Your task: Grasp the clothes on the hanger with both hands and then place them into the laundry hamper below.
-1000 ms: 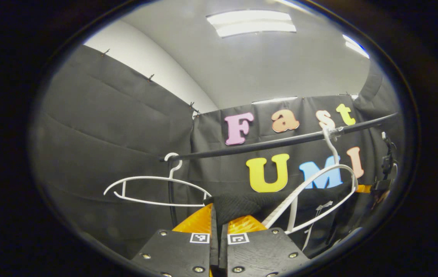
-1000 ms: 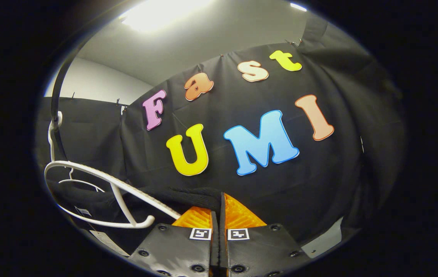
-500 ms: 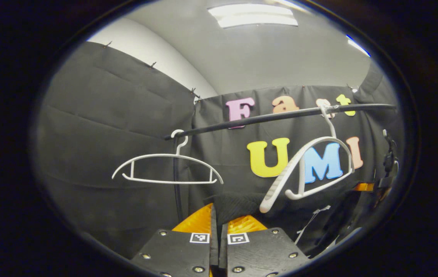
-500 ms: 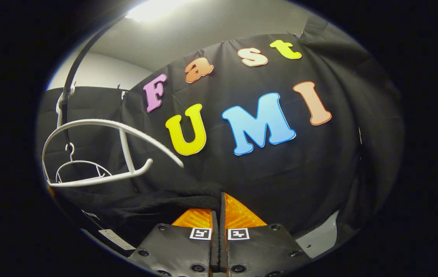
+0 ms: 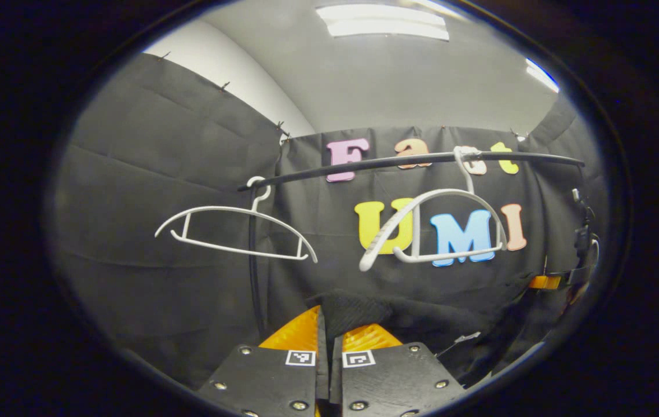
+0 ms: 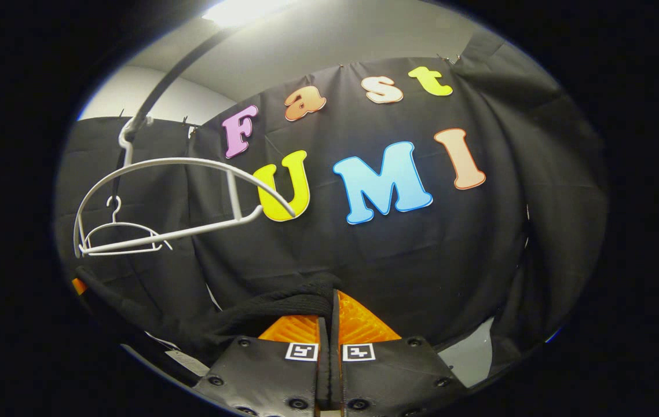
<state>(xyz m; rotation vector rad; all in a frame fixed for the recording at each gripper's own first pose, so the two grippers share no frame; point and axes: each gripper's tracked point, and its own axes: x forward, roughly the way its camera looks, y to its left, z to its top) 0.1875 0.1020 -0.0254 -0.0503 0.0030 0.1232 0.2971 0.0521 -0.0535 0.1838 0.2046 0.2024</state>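
Left tongs (image 5: pixel 329 333) pressed together, pinching a fold of the black garment (image 5: pixel 422 307). Right tongs (image 6: pixel 329 315) likewise pinch the garment's edge (image 6: pixel 271 307). Garment hangs slack between both tongs, below and clear of the near white hanger (image 5: pixel 431 223). That hanger and a 2nd white hanger (image 5: pixel 231 231) hang bare on the black rail (image 5: pixel 399 163).
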